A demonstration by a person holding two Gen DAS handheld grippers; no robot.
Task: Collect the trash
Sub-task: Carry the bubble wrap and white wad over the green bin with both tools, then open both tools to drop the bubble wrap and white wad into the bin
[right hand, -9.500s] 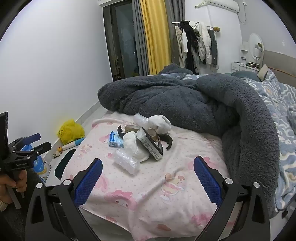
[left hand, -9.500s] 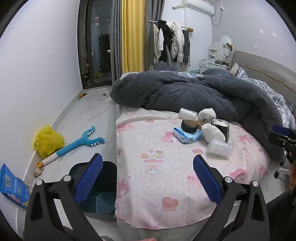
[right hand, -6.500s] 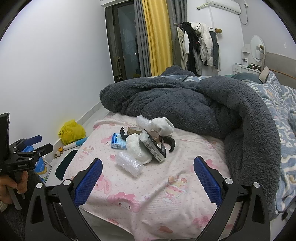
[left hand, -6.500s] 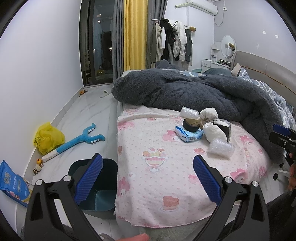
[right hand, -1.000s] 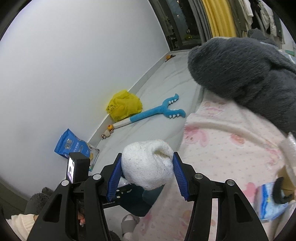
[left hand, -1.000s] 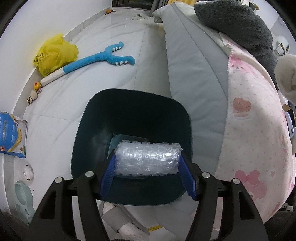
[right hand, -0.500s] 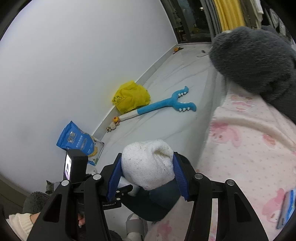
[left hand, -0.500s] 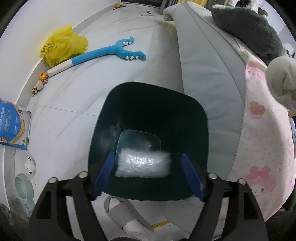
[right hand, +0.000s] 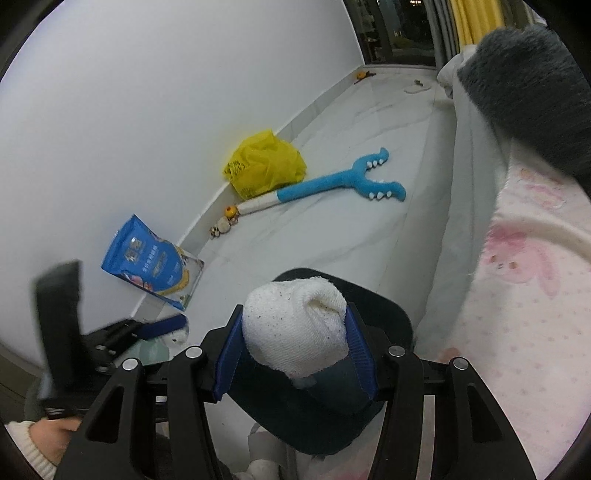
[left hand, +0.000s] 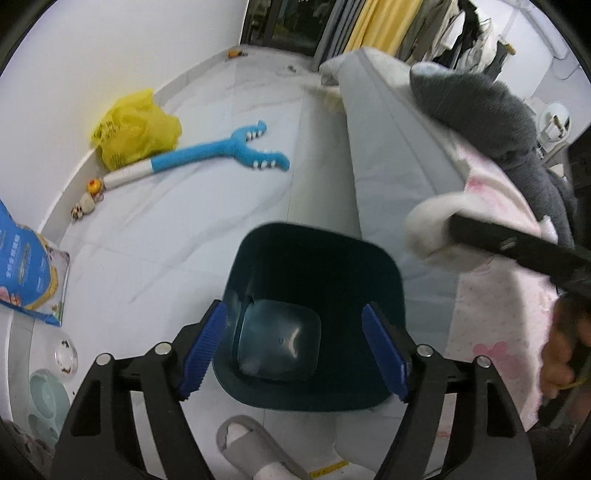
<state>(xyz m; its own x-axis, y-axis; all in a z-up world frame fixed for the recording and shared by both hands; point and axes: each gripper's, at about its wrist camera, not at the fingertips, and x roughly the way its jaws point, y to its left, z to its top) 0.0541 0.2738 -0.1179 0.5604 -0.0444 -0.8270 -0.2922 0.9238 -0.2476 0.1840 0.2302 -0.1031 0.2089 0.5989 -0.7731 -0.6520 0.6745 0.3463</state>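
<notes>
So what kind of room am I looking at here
Most likely a bedroom in a home. A bed with a pink patterned sheet and a grey fleece blanket takes up one side, clothes hang by a yellow curtain, and a dark bin stands on the floor.

Both wrist views are evenly lit by soft, cool indoor light, its source out of frame; the floor carries only faint shadows. Fisheye bending curves the wall and darkens the corners. At three o'clock in the left view motion blur smears a dark bar, possibly the right gripper; the bin interior stays murky
</notes>
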